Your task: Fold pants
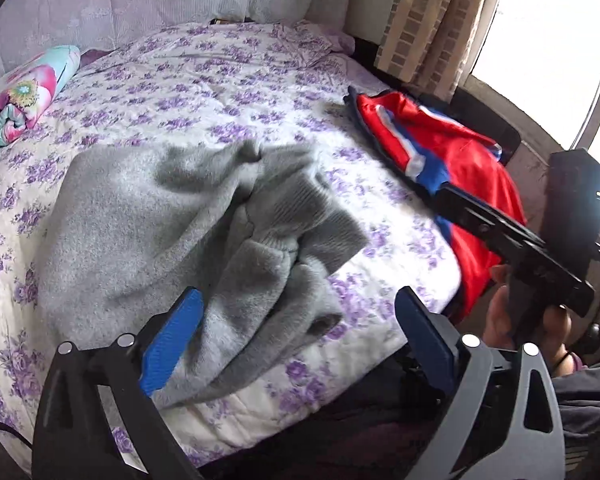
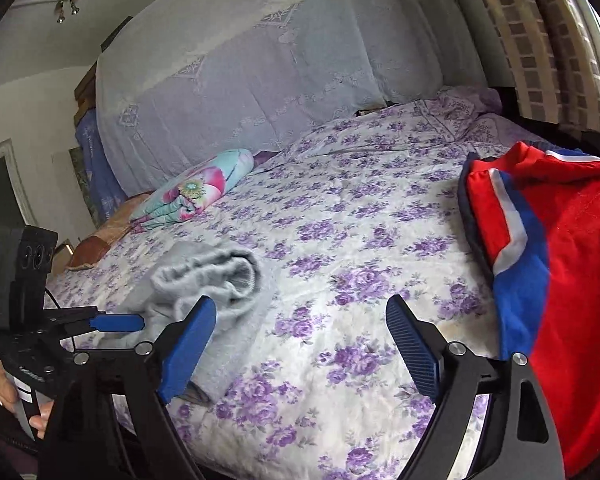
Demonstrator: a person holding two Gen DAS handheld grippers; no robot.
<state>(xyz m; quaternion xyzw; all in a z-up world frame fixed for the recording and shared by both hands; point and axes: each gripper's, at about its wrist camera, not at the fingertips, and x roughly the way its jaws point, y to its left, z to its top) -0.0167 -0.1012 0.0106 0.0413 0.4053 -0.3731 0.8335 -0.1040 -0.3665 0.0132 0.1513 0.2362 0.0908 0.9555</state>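
Grey pants [image 1: 172, 216], one pair, lie crumpled beside one red garment [image 2: 560, 260]; both tongs [image 1: 296, 336] [image 2: 300, 344] spread.

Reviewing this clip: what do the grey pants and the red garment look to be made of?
Grey pants: probably fleece or brushed knit, matte and fuzzy, with a ribbed band.
Red garment: likely smooth synthetic sportswear fabric; it has a slight sheen, flat surface and sewn blue and white stripes.
Neither fibre can be confirmed by sight.
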